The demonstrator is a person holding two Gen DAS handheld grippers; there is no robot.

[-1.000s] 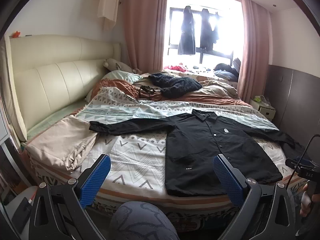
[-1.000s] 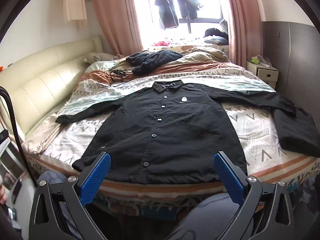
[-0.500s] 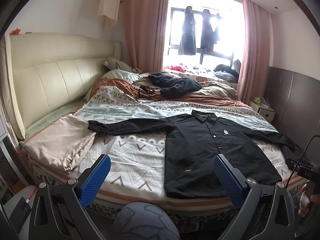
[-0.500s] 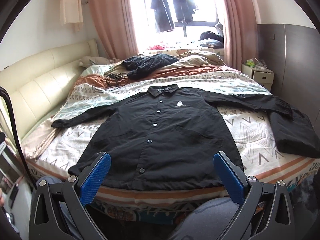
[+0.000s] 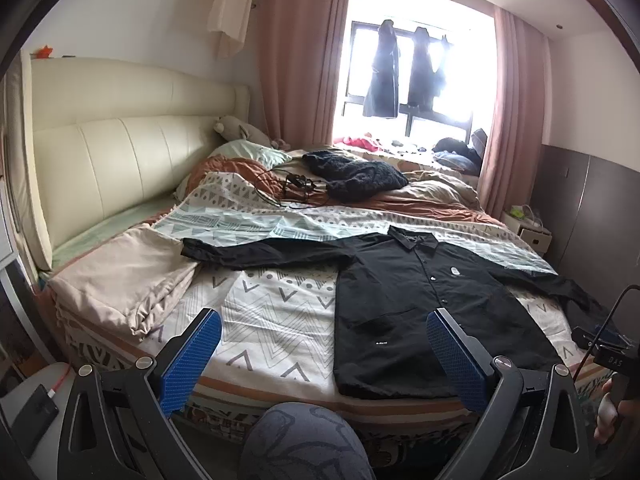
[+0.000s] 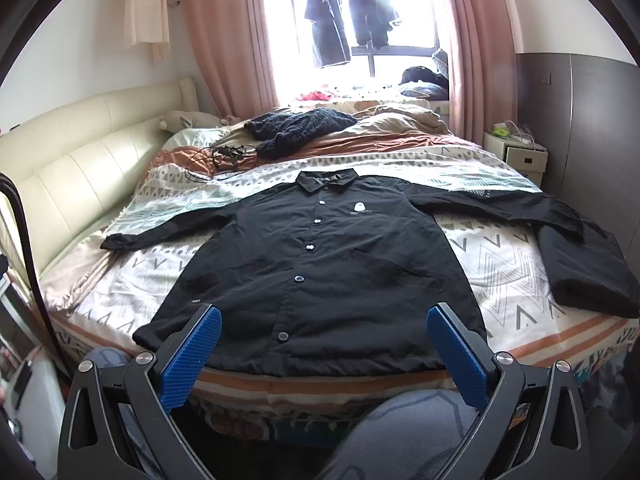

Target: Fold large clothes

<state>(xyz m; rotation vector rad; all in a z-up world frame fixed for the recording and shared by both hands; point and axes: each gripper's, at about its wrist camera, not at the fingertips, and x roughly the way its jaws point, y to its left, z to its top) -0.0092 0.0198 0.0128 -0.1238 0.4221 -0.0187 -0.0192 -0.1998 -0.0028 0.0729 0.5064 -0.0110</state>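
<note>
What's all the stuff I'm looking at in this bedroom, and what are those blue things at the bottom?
black jacket: one, black, spread flat face up on the bed, sleeves out
folded black garment: one, by the jacket's sleeve at the bed's edge
bed: one, patterned cover
beige bedding: one pile, near the headboard
dark knit: one, far end of bed
cables: black tangle, beside the knit
hanging clothes: dark, several at the window
curtains: pink, both sides of window
nightstand: one, cream, beside bed
left gripper: blue pads, open, holding nothing
right gripper: blue pads, open, holding nothing
</note>
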